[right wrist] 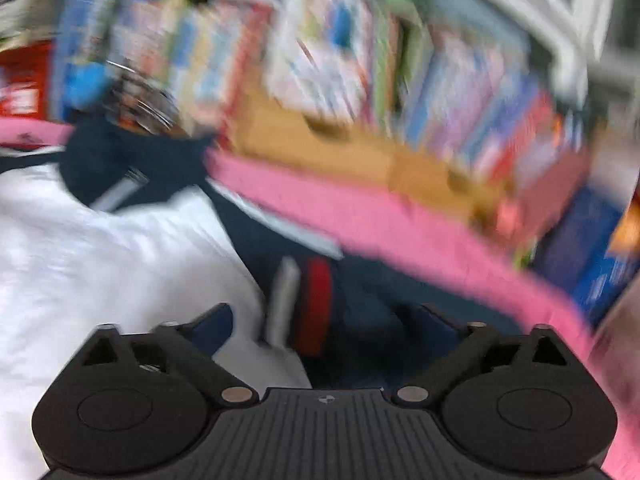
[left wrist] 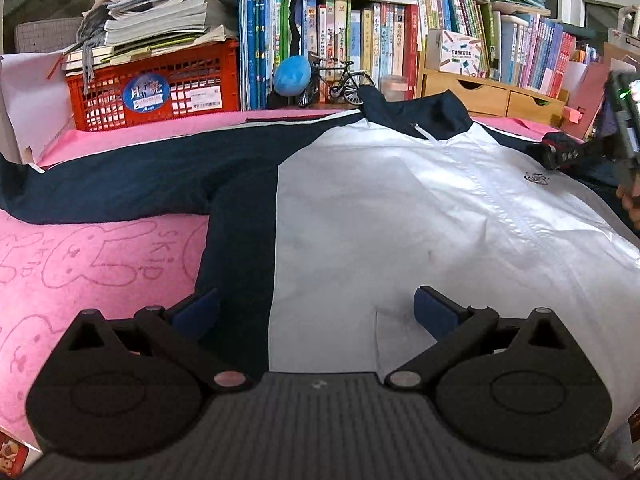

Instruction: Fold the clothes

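Note:
A white and navy zip jacket [left wrist: 400,208] lies spread flat on a pink rabbit-print cloth [left wrist: 80,272], collar toward the bookshelf, its left sleeve [left wrist: 120,176] stretched out to the left. My left gripper [left wrist: 316,308] is open, low over the jacket's bottom hem, holding nothing. The right wrist view is blurred by motion. My right gripper [right wrist: 324,324] is open over the jacket's navy right sleeve, near its red and white cuff stripes [right wrist: 316,300]. The white front [right wrist: 100,248] lies to its left. The right gripper also shows in the left wrist view [left wrist: 624,128] at the far right edge.
A red crate [left wrist: 156,84] with stacked papers stands at the back left. A bookshelf [left wrist: 400,40], a wooden drawer box [left wrist: 492,96], a model bicycle [left wrist: 340,80] and a blue plush toy [left wrist: 292,76] line the back edge. A white board [left wrist: 28,96] stands at far left.

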`<state>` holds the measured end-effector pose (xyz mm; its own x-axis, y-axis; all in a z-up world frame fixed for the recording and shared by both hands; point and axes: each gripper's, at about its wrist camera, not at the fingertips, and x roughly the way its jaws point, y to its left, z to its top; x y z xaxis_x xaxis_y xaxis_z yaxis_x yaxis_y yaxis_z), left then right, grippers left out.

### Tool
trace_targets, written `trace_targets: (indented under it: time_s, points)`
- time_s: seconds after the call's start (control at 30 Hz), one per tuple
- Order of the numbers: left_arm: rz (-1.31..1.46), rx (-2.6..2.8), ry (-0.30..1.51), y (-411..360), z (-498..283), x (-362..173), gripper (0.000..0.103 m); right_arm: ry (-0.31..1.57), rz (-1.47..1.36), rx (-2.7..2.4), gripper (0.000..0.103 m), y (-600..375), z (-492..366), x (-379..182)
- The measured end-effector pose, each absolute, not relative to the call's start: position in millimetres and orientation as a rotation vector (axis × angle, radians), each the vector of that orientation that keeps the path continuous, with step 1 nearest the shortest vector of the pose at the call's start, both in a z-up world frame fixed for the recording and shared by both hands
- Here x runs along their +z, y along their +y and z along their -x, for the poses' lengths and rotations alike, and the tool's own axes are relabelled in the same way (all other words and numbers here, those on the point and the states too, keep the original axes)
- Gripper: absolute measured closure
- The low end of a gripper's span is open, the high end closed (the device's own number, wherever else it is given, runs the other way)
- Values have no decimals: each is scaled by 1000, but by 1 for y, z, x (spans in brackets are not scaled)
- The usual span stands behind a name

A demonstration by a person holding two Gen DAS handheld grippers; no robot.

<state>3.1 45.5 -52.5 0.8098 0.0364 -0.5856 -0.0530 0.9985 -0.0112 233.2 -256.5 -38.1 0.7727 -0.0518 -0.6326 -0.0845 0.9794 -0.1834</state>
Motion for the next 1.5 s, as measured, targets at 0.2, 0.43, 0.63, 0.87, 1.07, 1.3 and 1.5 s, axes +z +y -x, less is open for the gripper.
trace_targets:
  time_s: [0.2,0.43,0.63,0.87,1.07,1.3,1.5]
  points:
    - [22,30,601,48,-2,-55,0,627,-153,41,54,-282,-225,5]
    - [27,-1,587,51,1,-56,0,541,-105,432,53,-155,-206,60]
    - [40,-30,590,56,6,-54,0,682,8,636,53,-27,-219,13]
    - [28,-46,579,57,9,-55,0,694,-6,651,26,-39,-207,2]
    - [19,-39,585,56,8,-54,0,704,-19,663,9,-49,-197,-7]
    - [22,-2,629,51,4,-50,0,663,-101,509,7,-118,-127,-16]
    - [36,-6,700,33,8,-33,0,614,-182,344,5,-188,-56,-24]
